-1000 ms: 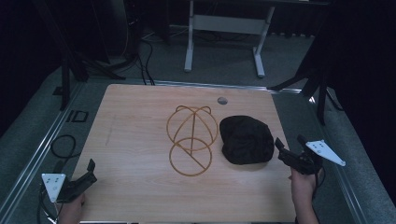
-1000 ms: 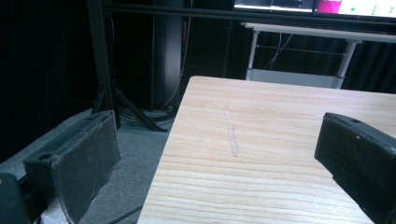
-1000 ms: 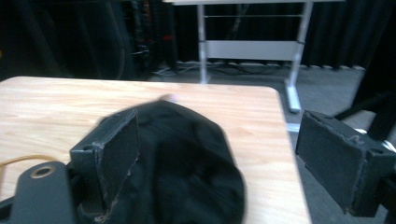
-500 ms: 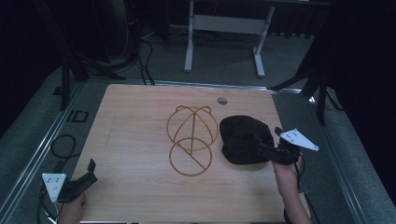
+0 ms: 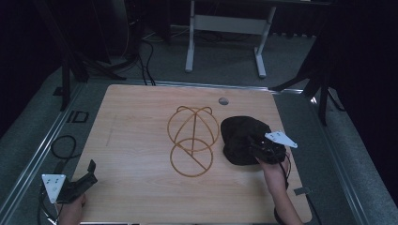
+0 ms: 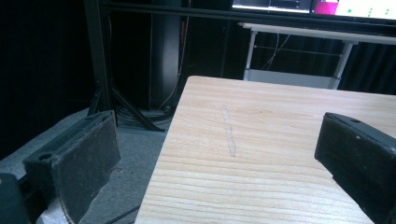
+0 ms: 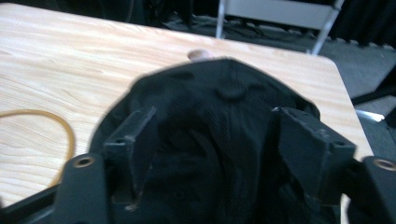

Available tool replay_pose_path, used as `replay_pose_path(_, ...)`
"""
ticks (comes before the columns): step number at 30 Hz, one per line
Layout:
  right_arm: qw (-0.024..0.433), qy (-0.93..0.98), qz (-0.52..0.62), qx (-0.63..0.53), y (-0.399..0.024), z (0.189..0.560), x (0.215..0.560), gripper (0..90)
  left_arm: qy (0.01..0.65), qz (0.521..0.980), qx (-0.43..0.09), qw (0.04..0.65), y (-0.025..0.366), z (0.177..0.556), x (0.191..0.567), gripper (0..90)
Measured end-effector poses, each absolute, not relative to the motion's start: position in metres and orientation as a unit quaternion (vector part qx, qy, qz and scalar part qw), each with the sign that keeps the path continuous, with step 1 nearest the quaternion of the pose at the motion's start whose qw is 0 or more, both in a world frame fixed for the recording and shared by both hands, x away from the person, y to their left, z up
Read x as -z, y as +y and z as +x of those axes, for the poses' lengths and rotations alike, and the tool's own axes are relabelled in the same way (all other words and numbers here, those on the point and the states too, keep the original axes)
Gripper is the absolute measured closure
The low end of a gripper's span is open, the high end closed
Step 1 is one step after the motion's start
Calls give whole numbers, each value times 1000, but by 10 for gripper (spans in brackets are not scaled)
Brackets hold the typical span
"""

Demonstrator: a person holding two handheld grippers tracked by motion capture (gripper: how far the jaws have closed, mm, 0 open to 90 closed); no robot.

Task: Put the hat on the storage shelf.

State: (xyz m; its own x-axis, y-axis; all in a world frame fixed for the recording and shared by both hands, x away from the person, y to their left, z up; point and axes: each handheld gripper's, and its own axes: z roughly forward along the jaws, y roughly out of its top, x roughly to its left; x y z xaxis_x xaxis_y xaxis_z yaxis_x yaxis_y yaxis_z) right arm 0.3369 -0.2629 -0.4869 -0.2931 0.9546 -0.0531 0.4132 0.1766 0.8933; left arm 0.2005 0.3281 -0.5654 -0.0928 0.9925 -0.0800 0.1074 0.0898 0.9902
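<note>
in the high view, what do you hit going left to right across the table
left gripper at the near left corner → wire frame of golden hoops near the middle → black cap → right gripper, open, jaws on either side of the cap's near part

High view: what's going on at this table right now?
A person works at a wooden table with a gripper in each hand. The right gripper is over the near edge of a black cap, its fingers open either side of the fabric, not yet closed. The left gripper sits open at the near left corner, holding nothing. A gold wire stand is beside the cap.
</note>
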Motion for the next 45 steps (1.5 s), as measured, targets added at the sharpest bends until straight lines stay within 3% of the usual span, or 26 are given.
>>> replay_pose_path(6,323,695,512,-389,-264,340,501,433,569,484,-471,469,328,201,565,5)
replay_pose_path(13,305,703,540,-348,-261,345,515,601,569,485,-470,468,328,201,566,5)
replay_pose_path(16,304,712,544,-324,-258,349,517,706,568,487,-470,468,328,201,566,5)
replay_pose_path(19,305,717,540,-317,-258,351,516,869,569,486,-469,469,328,201,566,5)
replay_pose_path(32,369,673,506,-393,-263,336,508,884,569,486,-468,470,328,201,566,5)
replay_pose_path(45,381,622,488,-479,-269,319,475,884,569,486,-468,471,328,201,566,5)
